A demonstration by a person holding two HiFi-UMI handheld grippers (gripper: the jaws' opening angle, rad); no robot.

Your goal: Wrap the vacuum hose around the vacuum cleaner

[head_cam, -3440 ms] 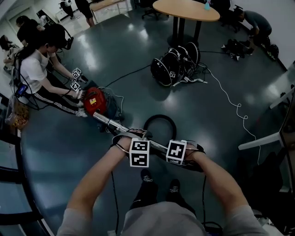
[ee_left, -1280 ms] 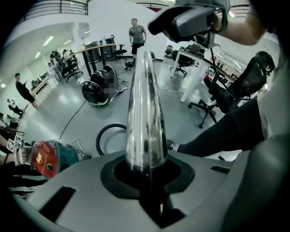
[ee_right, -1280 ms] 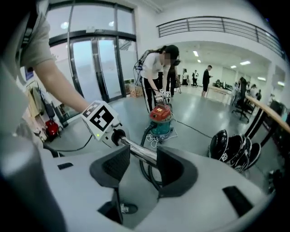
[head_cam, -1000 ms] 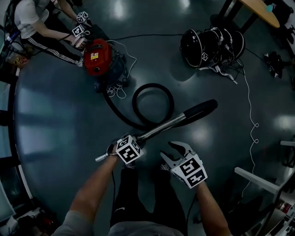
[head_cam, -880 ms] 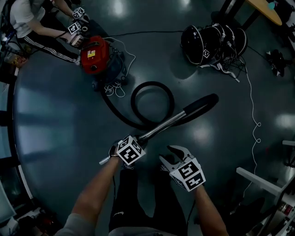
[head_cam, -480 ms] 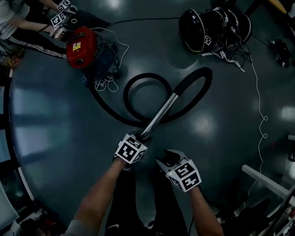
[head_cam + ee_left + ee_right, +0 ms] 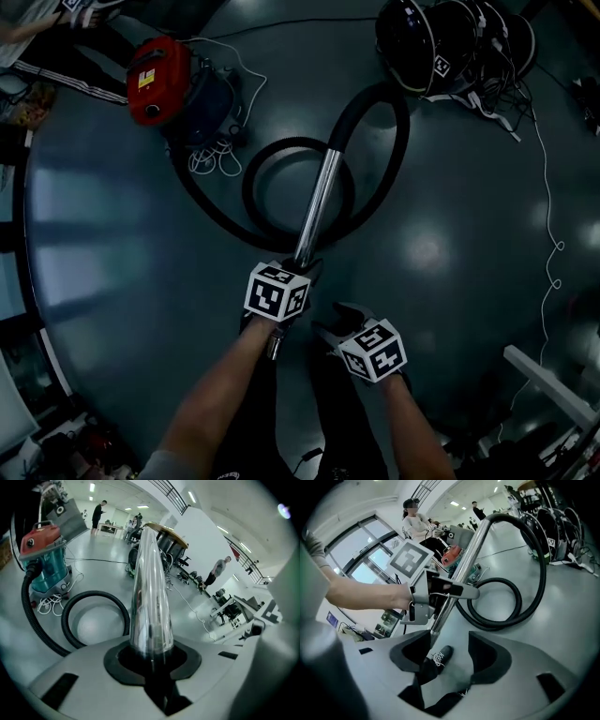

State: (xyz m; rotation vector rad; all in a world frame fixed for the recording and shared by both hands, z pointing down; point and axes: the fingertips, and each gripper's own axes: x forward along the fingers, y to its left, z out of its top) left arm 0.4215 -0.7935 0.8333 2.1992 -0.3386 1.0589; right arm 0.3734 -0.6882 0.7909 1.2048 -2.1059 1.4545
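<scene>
The vacuum cleaner (image 7: 155, 80), red on top with a teal body (image 7: 44, 557), stands on the floor at the far left. Its black hose (image 7: 216, 211) runs from it and coils in a loop (image 7: 96, 597) on the floor. The hose arches up into a chrome tube (image 7: 317, 202). My left gripper (image 7: 302, 269) is shut on the tube's near end (image 7: 150, 597). My right gripper (image 7: 334, 317) hangs just right of it. Its jaws (image 7: 449, 647) have just been opening, with nothing between them, only my shoe below.
A cluster of black helmet-like gear (image 7: 441, 42) lies at the far right, and a thin white cord (image 7: 548, 187) trails from it. A bundle of white cable (image 7: 211, 159) sits by the vacuum. A seated person (image 7: 419, 524) with grippers is behind it. A white bar (image 7: 553, 375) lies near right.
The tube has swung from pointing right to pointing straight away from me, carrying the hose arch toward the black gear. Both grippers have sunk lower. The right jaws stand wider.
</scene>
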